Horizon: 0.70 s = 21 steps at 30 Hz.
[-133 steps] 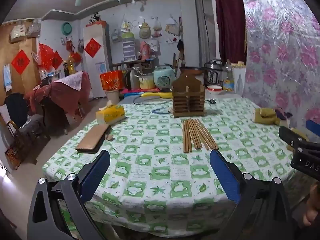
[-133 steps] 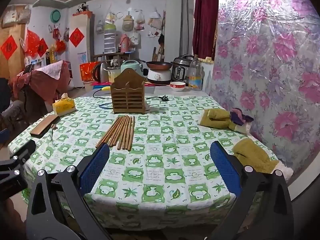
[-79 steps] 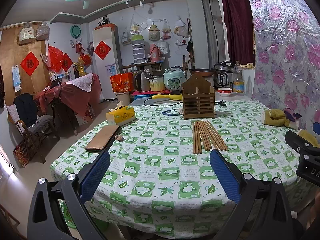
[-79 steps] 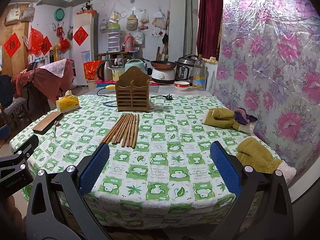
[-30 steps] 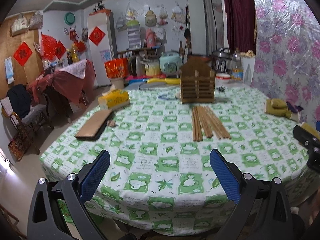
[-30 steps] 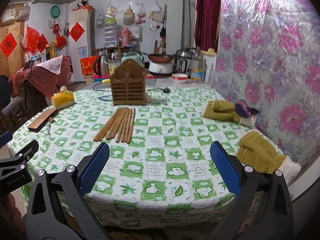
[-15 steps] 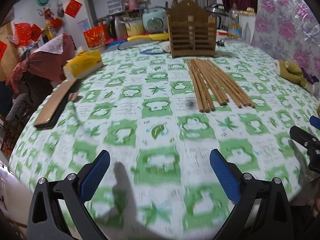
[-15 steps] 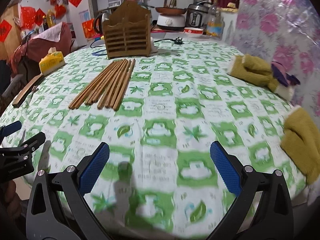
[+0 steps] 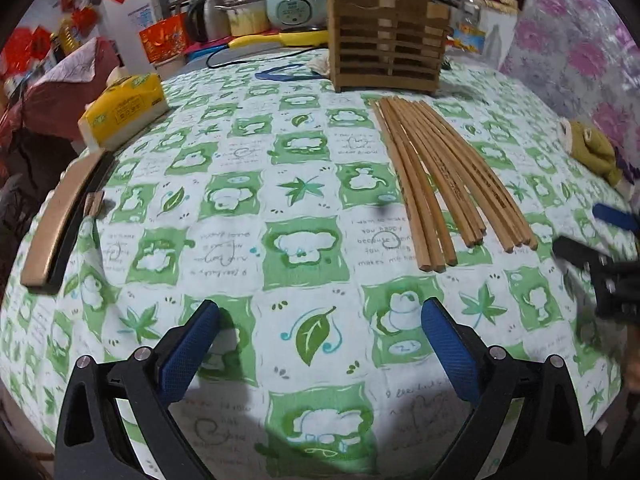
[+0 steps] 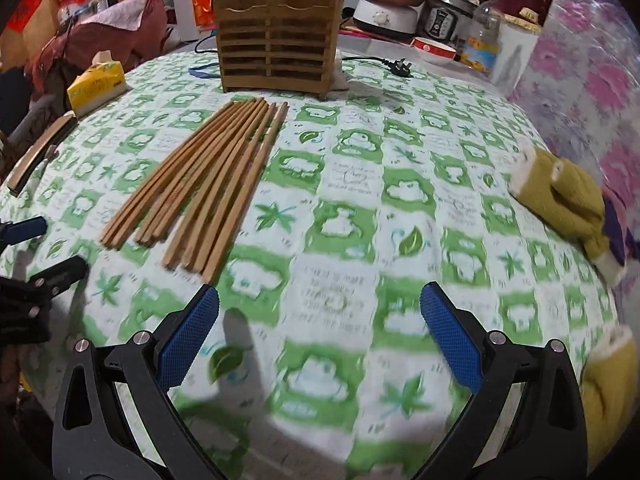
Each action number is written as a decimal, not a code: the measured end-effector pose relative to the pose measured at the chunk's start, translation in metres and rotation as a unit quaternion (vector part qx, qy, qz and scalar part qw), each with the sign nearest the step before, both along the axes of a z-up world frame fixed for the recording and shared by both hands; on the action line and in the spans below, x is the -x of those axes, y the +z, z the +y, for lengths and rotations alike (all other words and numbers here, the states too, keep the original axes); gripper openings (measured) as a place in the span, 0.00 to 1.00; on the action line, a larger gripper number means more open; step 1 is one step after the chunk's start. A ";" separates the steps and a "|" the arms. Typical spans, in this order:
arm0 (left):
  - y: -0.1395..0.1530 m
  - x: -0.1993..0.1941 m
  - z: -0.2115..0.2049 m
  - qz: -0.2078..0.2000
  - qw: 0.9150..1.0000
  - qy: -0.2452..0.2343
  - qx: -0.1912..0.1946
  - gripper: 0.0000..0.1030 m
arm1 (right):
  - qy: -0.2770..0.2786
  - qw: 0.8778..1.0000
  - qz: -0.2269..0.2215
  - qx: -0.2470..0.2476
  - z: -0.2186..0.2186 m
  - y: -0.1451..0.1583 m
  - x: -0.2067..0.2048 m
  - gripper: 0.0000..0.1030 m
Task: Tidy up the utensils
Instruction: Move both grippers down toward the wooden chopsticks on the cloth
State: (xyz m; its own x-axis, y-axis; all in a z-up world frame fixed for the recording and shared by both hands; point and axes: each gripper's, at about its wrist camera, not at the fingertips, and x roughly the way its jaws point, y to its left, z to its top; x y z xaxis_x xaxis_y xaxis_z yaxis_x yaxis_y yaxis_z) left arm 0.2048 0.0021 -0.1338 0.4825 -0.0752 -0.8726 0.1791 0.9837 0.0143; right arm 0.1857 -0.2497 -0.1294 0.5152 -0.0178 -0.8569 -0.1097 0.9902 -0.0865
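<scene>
Several wooden chopsticks [image 9: 436, 172] lie side by side on the green-and-white tablecloth, also in the right wrist view [image 10: 212, 176]. A brown slatted wooden utensil holder [image 9: 386, 36] stands upright behind them, also seen in the right wrist view [image 10: 276, 32]. My left gripper [image 9: 320, 344] is open and empty, low over the cloth, near and left of the chopsticks' near ends. My right gripper [image 10: 320, 332] is open and empty, near and right of those ends. Each gripper shows at the edge of the other's view.
A yellow tissue pack [image 9: 124, 110] and a flat brown case [image 9: 60, 220] lie at the table's left. Olive gloves [image 10: 564, 192] lie at the right edge. A power plug [image 10: 400, 66], cookers and a bottle sit behind the holder.
Both grippers have moved forward and down over the table, from beyond its near edge to just short of the chopsticks. Both stayed open.
</scene>
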 end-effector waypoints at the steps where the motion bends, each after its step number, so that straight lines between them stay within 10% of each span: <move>1: 0.001 -0.001 -0.002 0.002 1.000 -0.011 -0.008 0.96 | -0.001 1.000 0.000 0.000 -0.002 -0.001 -0.003 0.94; 21: -0.005 -0.045 -0.019 0.041 0.992 -0.121 0.007 0.96 | 0.026 0.998 0.030 -0.053 -0.018 -0.016 -0.011 0.95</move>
